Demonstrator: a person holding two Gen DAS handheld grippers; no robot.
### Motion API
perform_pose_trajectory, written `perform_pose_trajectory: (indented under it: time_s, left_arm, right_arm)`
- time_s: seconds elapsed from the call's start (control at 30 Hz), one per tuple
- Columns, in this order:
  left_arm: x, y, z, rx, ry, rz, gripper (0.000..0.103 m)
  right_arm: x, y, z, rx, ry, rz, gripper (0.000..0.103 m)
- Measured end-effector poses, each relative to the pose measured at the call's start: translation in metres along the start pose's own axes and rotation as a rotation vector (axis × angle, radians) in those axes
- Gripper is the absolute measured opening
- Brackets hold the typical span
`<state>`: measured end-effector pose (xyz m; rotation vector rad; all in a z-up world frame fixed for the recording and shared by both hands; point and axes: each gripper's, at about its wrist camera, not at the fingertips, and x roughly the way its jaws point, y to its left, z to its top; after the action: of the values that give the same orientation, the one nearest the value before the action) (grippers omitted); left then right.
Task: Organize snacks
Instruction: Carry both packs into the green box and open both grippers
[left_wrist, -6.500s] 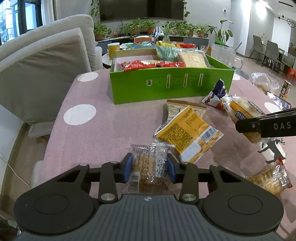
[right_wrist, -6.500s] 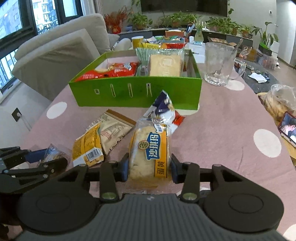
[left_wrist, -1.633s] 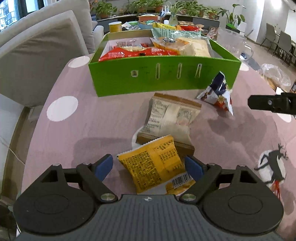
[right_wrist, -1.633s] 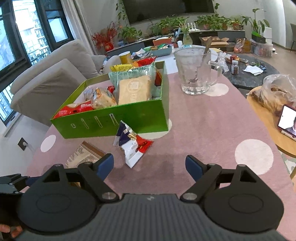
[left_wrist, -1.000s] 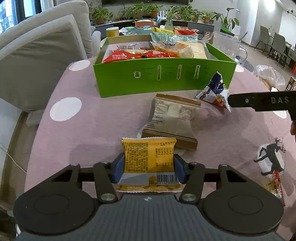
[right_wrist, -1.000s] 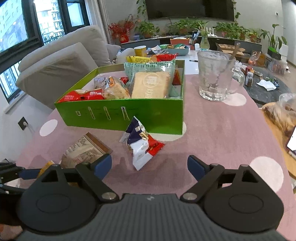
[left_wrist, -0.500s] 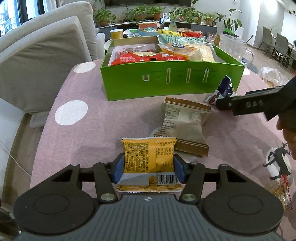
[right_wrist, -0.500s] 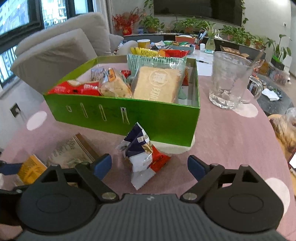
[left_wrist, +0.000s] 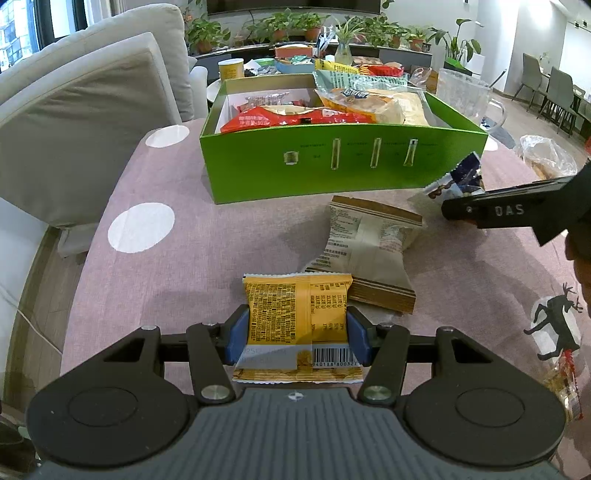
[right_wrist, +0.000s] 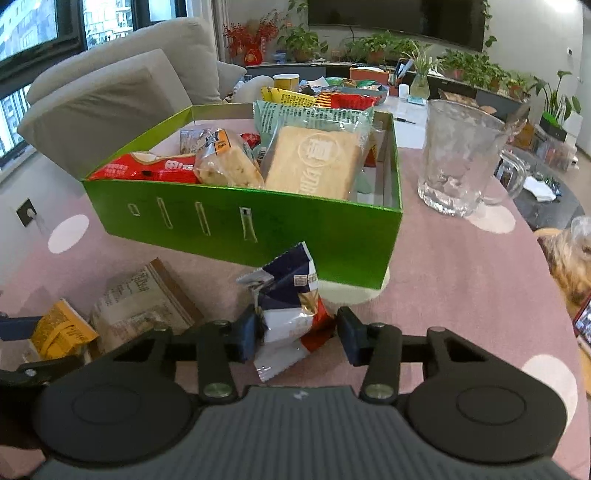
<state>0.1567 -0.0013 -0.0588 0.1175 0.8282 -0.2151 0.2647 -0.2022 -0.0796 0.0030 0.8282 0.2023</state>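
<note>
Your left gripper is clenched on the yellow snack packet, its blue pads pressing both sides, barcode end toward the camera, just above the pink tablecloth. Just past it lies the brown-edged packet, flat on the cloth before the green box. Your right gripper angles down over the blue, white and red packet, which sits between its jaws as they close; the left pad touches the wrapper, the right one stands just clear. That packet rests near the box's front wall.
</note>
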Motion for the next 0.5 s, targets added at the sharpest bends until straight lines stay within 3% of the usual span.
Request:
perform_pose_trajectory:
  time_s: [0.5]
  left_arm:
    - [-0.025, -0.008, 0.006, 0.029, -0.069, -0.008, 0.051]
  right_arm:
    - [-0.048, -0.005, 0.01, 0.055, -0.121, 0.051, 0.072]
